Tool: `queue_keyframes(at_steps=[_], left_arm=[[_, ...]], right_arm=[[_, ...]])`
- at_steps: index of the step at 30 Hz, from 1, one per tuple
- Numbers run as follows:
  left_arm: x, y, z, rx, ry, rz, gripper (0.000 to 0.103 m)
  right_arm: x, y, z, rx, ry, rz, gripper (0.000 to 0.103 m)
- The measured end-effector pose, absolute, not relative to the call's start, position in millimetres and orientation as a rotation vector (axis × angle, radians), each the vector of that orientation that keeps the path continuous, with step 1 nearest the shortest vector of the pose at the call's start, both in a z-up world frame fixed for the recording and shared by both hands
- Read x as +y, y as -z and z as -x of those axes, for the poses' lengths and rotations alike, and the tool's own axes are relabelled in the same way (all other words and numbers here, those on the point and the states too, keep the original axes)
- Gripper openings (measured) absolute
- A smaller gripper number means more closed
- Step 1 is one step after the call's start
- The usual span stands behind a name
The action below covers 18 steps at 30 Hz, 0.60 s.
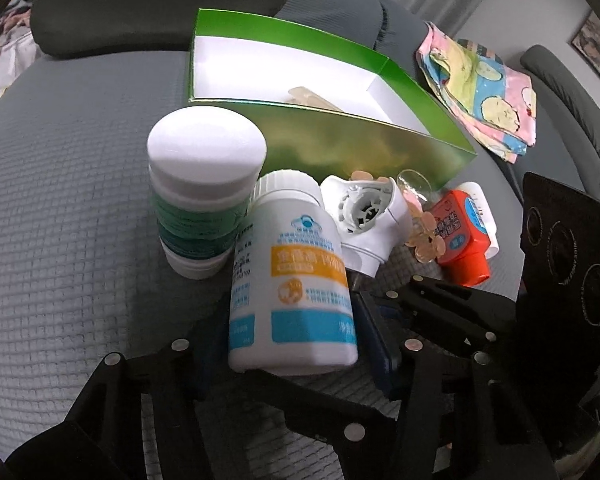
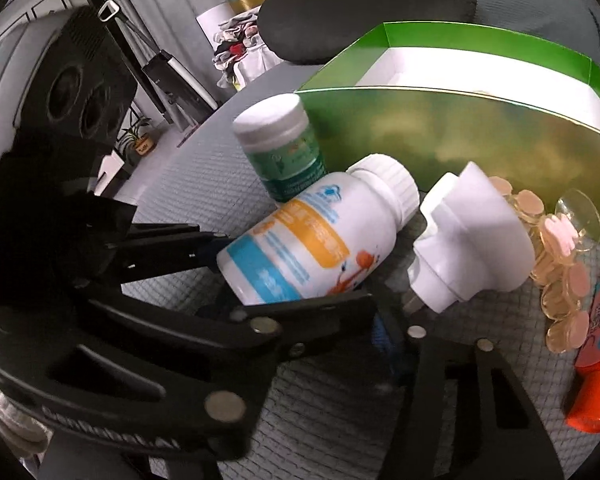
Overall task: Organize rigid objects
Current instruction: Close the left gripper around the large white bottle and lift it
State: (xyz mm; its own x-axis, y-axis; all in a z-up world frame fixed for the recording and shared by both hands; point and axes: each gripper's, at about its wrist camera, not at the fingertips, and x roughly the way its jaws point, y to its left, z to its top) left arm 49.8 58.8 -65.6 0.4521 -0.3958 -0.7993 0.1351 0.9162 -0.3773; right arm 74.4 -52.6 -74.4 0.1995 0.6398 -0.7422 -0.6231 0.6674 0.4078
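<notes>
the left gripper [image 1: 296,344] clenched the white plastic pill bottle with orange and blue label [image 1: 292,280] at its base; rigid, light, slick, best gripped mid-body. the right gripper's [image 2: 364,320] fingers: cannot tell.

**What the two views hide**

In the left wrist view the white bottle [image 1: 290,280] covers the gap between the left hand-held gripper's [image 1: 296,328] fingers, and its label print is too blurred to read. The green box's [image 1: 340,136] near wall hides most of the pale item inside. In the right wrist view the orange bottle [image 2: 598,344] is cut off at the right edge.
</notes>
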Motion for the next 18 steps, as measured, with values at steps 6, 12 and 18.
queue_keyframes(at_steps=[6, 12, 18], left_arm=[[49.9, 60.6, -44.7, 1.045, 0.342, 0.262, 0.055], [41.5, 55.9, -32.6, 1.035, 0.348, 0.252, 0.054], [33.0, 33.9, -20.0, 0.980, 0.346, 0.230, 0.054]], right_arm=[[-60.7, 70.4, -65.1, 1.030, -0.872, -0.024, 0.055], [-63.6, 63.7, -55.8, 1.011, -0.866, 0.001, 0.055], [-70.4, 43.6, -46.0, 0.948, -0.868, 0.016, 0.055]])
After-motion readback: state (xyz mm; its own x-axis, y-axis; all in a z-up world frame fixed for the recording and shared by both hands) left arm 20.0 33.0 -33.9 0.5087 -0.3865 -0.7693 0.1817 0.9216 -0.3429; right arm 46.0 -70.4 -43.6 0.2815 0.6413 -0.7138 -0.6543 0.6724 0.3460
